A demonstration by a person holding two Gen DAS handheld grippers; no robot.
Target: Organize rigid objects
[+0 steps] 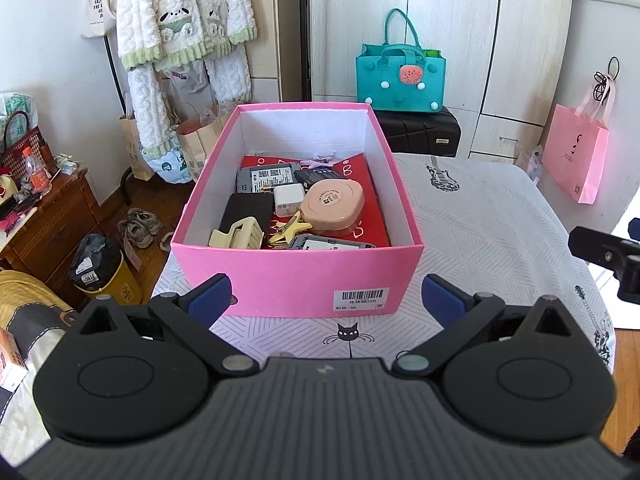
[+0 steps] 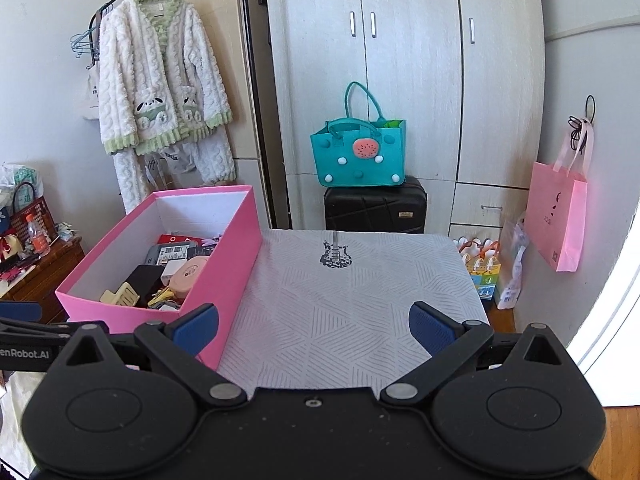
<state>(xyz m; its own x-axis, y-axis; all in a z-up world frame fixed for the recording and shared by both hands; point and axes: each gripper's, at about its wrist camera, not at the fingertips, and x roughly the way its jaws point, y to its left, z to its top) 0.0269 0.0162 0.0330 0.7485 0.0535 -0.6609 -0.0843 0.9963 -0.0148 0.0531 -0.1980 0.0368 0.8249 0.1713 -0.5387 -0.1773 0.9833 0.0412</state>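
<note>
A pink box (image 1: 296, 276) stands on the table with the patterned cloth (image 1: 480, 216). Inside lie a round pink case (image 1: 334, 206), a white charger (image 1: 288, 197), a cream hair claw (image 1: 238, 234), a yellow star clip (image 1: 286, 232), a black case (image 1: 246, 210) and grey batteries (image 1: 266, 176). My left gripper (image 1: 326, 298) is open and empty, just in front of the box's near wall. My right gripper (image 2: 314, 328) is open and empty over bare cloth, to the right of the box (image 2: 224, 264).
A teal bag (image 2: 360, 152) sits on a black suitcase (image 2: 374, 206) behind the table. A pink paper bag (image 2: 558, 216) hangs at the right wall. A wooden cabinet (image 1: 44, 220), a bin (image 1: 104, 268) and shoes (image 1: 140, 226) stand at the left.
</note>
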